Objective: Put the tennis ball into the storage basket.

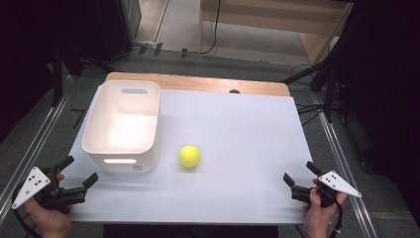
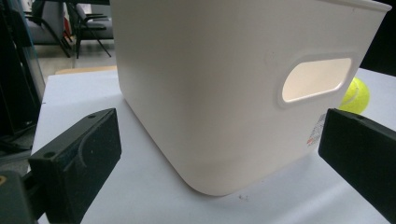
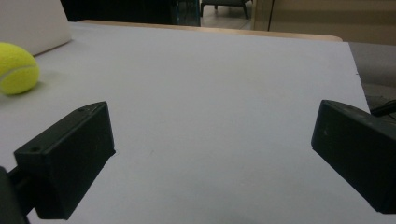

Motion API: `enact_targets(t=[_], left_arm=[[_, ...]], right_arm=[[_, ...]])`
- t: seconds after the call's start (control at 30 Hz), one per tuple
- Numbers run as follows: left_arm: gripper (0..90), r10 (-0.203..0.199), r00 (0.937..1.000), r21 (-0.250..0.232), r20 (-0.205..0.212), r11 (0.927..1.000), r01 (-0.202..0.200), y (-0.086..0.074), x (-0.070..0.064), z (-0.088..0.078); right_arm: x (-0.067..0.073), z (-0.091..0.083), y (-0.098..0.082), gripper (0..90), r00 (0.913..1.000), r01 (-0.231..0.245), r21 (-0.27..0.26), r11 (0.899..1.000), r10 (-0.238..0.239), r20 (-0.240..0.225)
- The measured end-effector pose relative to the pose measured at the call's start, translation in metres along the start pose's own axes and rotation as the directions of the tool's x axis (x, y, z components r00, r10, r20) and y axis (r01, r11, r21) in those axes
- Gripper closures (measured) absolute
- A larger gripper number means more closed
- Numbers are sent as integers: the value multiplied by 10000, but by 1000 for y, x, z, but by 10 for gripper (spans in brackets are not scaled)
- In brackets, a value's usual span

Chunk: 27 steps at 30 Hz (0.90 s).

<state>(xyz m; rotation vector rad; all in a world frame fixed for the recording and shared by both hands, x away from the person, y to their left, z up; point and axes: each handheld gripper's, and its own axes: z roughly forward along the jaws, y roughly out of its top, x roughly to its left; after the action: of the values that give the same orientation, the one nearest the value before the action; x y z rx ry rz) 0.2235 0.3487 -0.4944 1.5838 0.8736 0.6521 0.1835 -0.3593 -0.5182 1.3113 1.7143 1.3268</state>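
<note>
Between wide-apart empty jaws of both grippers, tennis ball (image 1: 189,155) just beside white bin (image 1: 94,124)

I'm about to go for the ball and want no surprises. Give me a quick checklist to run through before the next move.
1. Right tool open, nothing between its jaws: ok.
2. Left tool open, nothing held: ok.
3. Tennis ball free on the white table, standing apart from the bin: ok.
4. White bin upright, nothing inside it: ok.
5. Path from right tool to ball free of things: ok.
6. Ball at rest, not rolling: cannot tell.
</note>
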Motion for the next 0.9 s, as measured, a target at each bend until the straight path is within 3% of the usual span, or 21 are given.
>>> enact_targets(t=[0.1,0.43,0.53,0.9], left_arm=[[0,11,10000,13,15,10000,-11,0,-1,0],[0,67,10000,37,63,10000,-68,-2,-2,1],[0,38,10000,16,38,10000,-38,-2,-2,1],[0,85,9999,49,81,10000,-86,-2,-2,1]], right_arm=[[2,0,0,0,10000,18,59,10000,-18,76],[7,6,8,0,9975,527,718,9960,-491,-508],[8,8,11,0,9968,490,814,9955,-436,-669],[23,21,28,0,9844,1306,1707,9766,-1074,-1391]])
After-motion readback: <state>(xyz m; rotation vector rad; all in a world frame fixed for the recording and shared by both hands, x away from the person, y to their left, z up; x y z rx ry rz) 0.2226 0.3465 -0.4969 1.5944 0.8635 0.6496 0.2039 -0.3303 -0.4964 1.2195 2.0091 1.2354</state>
